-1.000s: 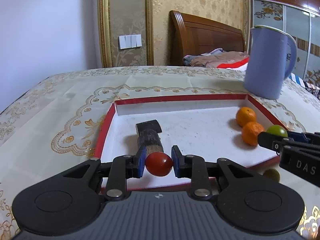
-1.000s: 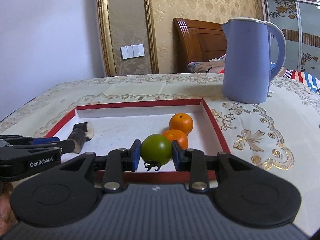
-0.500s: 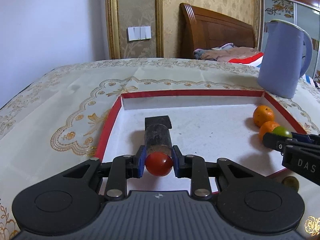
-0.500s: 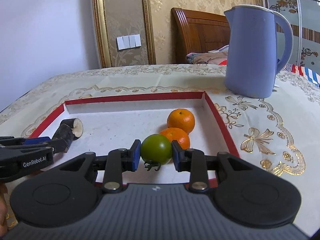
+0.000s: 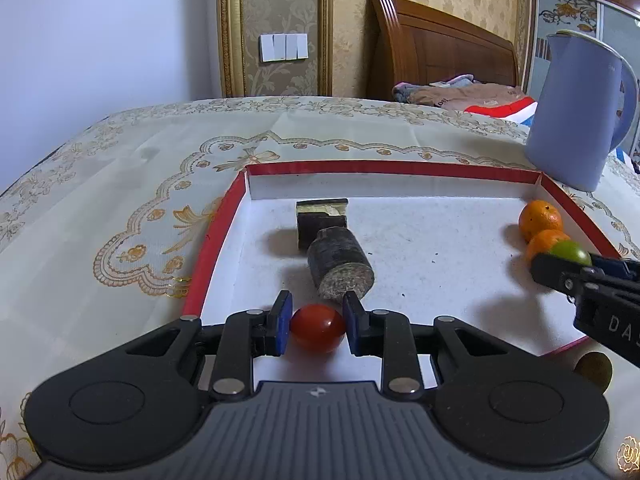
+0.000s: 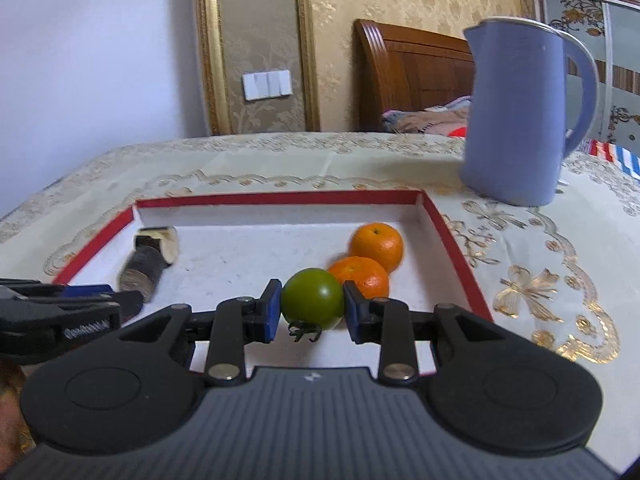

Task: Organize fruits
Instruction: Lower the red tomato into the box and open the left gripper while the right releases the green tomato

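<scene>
The left tongs (image 5: 316,322) stay clamped on a red tomato (image 5: 317,328), now over the tray's (image 5: 400,168) near edge. The right tongs (image 6: 309,310) grip a green tomato (image 6: 312,298) beside two oranges (image 6: 376,246); release seems next. A brownish fruit (image 5: 594,366) outside the tray is half hidden.

The red tomato (image 5: 317,328) has a glossy, smooth skin with a bright highlight; the green tomato (image 6: 313,298) looks smooth with a duller sheen. The two oranges (image 6: 376,245) show a finely dimpled peel. The tray (image 5: 216,240) looks like matt white card with a red rim. The dark stalk piece (image 5: 338,262) is rough, with a grainy cut end. The tablecloth (image 5: 120,184) is smooth with gold print, and the kettle (image 6: 516,120) is matt blue plastic.
</scene>
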`<action>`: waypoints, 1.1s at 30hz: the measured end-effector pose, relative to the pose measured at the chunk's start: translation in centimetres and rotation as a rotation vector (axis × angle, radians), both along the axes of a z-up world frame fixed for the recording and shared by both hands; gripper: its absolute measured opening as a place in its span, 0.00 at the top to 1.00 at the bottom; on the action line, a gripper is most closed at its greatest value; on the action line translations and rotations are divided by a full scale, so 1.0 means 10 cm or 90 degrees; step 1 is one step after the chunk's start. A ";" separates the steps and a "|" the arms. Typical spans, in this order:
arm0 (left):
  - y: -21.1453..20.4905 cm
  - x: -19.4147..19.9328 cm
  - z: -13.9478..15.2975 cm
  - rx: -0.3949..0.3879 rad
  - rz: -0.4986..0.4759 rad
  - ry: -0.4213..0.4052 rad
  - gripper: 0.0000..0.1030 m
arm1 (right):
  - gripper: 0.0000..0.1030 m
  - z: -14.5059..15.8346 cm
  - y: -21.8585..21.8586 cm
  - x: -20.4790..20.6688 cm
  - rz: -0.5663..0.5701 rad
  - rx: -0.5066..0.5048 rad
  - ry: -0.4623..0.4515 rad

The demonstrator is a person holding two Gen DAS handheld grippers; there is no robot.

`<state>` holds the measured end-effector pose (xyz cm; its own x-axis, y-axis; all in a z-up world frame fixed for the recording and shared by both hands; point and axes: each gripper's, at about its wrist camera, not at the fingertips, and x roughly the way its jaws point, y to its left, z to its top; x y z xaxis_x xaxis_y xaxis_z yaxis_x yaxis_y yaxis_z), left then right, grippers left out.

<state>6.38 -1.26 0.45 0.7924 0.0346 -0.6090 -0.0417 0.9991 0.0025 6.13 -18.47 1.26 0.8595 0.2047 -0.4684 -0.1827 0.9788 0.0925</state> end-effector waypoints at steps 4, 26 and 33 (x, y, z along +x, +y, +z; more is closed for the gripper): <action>0.01 0.00 0.00 -0.002 0.000 -0.002 0.74 | 0.70 -0.03 0.07 0.08 0.007 -0.016 0.010; 0.09 0.05 0.00 -0.005 0.031 -0.006 0.54 | 0.72 -0.08 0.06 0.26 -0.020 -0.039 0.017; 0.07 0.03 0.01 -0.003 0.028 -0.017 0.33 | 0.53 -0.08 0.02 0.20 -0.017 -0.014 0.012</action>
<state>6.72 -0.52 0.56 0.8058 0.0667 -0.5884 -0.0853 0.9963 -0.0039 8.09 -18.25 0.44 0.8556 0.1715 -0.4884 -0.1555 0.9851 0.0735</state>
